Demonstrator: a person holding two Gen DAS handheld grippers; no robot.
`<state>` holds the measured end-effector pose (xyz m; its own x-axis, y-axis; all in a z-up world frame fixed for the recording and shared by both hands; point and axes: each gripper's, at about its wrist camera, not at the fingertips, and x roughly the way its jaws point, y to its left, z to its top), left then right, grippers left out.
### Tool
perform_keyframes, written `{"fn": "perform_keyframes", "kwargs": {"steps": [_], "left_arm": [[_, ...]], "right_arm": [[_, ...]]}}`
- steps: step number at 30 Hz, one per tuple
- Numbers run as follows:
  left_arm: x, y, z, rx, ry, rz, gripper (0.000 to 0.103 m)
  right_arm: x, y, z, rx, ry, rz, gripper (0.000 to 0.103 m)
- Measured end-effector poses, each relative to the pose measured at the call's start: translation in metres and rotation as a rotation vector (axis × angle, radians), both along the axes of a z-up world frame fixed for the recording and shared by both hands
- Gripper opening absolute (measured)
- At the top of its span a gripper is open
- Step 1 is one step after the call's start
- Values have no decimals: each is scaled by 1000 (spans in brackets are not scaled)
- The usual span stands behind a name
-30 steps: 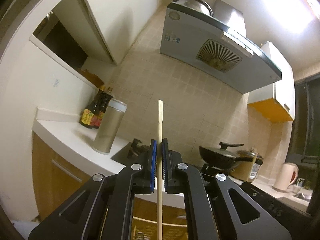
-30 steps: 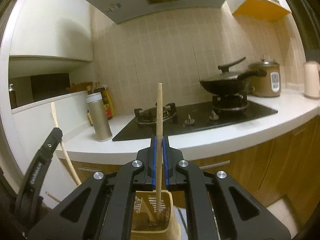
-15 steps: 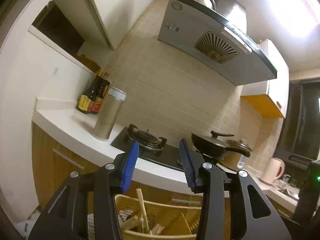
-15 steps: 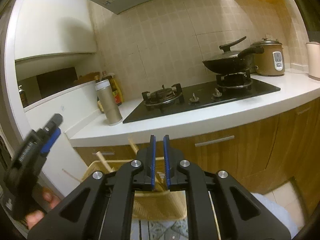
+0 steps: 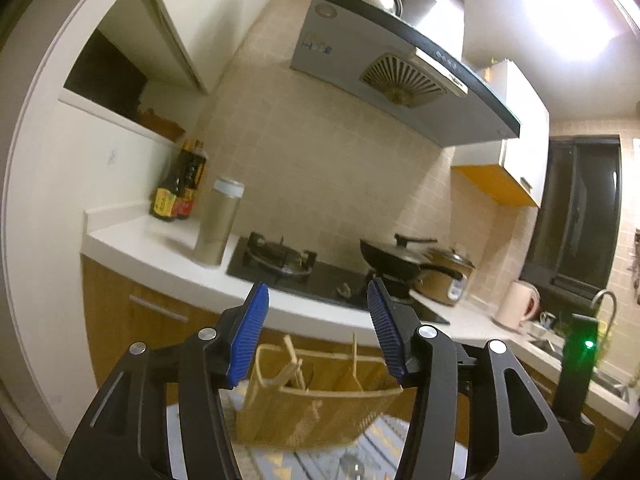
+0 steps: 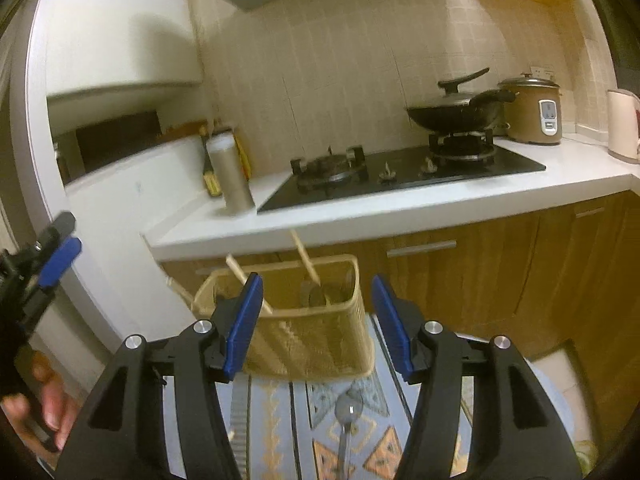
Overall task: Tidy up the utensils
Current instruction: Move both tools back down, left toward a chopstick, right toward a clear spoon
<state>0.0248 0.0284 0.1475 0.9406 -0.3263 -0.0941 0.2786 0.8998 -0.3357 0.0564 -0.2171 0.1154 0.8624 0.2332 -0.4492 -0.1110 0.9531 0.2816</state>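
Note:
A woven utensil basket (image 5: 320, 404) stands on a patterned mat just beyond my left gripper (image 5: 316, 328). The left jaws are opening and nothing is between them. Wooden chopsticks (image 5: 294, 364) lean inside the basket. In the right wrist view the same basket (image 6: 312, 340) sits past my right gripper (image 6: 318, 320), whose jaws are also opening and hold nothing. Chopsticks (image 6: 306, 258) and a dark spoon (image 6: 316, 296) stick out of the basket. A metal spoon (image 6: 348, 412) lies on the mat (image 6: 280, 420) under the right gripper. The left gripper (image 6: 56, 258) and a hand (image 6: 52, 408) show at the left edge.
Behind the basket runs a white counter (image 6: 400, 208) over wooden cabinets. It carries a gas hob (image 6: 400, 168), a black wok (image 6: 456, 114), a rice cooker (image 6: 532, 112), a kettle (image 6: 624, 124), a steel flask (image 6: 232, 176) and sauce bottles (image 5: 176, 188).
Both grippers were shut on upright chopsticks; they have opened and let go. The chopsticks now rest in the basket, and both grippers have drawn back from it.

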Motion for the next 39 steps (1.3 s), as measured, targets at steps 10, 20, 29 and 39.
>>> {"fn": "perform_keyframes", "kwargs": {"steps": [10,20,29,39], "left_arm": [[4,18,-67,110,323,-83,49],[29,5,-170,278,739,-233,49],[34,-13,-199,415,852,-297,46],[36,-36,-195,600,879,-320,41]], "right_arm": [[6,30,-58,-147,311,29,53],[35,34,-133,-147,632,82,53],[53,30,-150,-144,704,82,45],[63,54,-153,-258,729,100,29]]}}
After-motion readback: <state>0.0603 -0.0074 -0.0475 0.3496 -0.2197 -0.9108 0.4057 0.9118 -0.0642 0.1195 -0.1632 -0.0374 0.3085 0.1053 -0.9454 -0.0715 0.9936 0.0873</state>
